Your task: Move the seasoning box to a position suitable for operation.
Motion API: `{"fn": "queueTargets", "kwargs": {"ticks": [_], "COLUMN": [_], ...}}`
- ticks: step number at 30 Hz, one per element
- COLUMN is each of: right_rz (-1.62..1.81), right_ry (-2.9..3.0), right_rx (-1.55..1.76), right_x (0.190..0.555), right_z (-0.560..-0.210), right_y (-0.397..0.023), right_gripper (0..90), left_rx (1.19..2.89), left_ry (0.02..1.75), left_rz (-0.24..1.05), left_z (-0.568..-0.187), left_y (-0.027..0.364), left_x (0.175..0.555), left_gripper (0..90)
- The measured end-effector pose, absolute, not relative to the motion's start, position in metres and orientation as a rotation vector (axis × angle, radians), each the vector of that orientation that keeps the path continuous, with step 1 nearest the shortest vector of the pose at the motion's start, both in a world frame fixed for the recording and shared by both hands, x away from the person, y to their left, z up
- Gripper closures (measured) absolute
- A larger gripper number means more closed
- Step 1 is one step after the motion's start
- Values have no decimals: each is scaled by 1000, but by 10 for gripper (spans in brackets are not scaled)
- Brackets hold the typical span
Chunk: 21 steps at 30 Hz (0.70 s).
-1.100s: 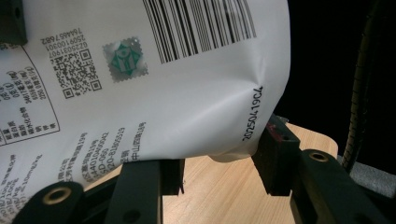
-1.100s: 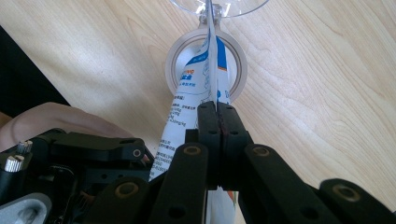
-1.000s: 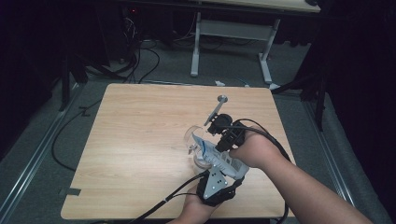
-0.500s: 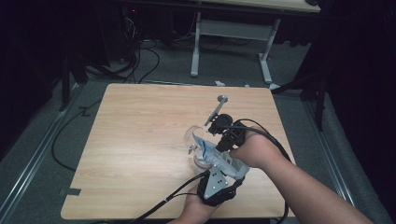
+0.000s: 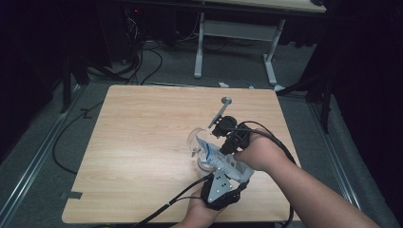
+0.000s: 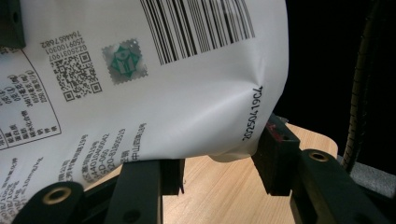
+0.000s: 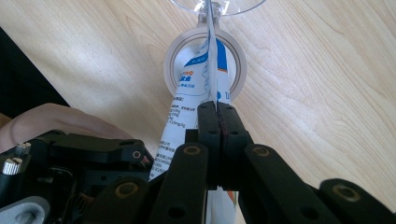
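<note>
Fingers (image 6: 275,158) of the left gripper (image 6: 215,172) are held partly open around the lower end of a white printed pouch (image 6: 154,88), whose bulging bottom is seen between the two black pads, pinched at its sides. On the high view, the pouch (image 5: 219,159) is held tilted above a clear glass (image 5: 199,142) standing on the wooden table (image 5: 138,137), near its front right part. Farther right, the right gripper (image 7: 217,119) is seen fully closed, its pads clamped flat on the pouch's upper edge (image 7: 211,70), directly over the glass's round base (image 7: 204,65). Behind both, a metal stand (image 5: 222,108) is seen upright on the table.
</note>
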State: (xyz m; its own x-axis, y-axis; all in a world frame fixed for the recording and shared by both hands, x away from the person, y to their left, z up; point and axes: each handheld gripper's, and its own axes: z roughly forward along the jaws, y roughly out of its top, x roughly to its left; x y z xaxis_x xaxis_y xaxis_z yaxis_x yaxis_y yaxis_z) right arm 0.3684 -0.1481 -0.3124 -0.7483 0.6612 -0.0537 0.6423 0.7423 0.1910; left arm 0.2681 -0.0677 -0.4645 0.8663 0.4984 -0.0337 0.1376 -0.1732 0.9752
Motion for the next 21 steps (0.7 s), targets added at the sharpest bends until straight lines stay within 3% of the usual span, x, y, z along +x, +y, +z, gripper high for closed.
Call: {"fn": "queueTargets", "kwargs": {"ticks": [21], "right_rz": [260], "right_ry": [2832], "right_rx": [1072], "right_x": [365], "right_z": [-317], "right_y": [-152], "right_gripper": [898], "left_rx": [1761], "left_ry": [467], "left_rz": [357], "left_z": [-475], "left_y": [-65], "left_x": [265], "left_gripper": [583]}}
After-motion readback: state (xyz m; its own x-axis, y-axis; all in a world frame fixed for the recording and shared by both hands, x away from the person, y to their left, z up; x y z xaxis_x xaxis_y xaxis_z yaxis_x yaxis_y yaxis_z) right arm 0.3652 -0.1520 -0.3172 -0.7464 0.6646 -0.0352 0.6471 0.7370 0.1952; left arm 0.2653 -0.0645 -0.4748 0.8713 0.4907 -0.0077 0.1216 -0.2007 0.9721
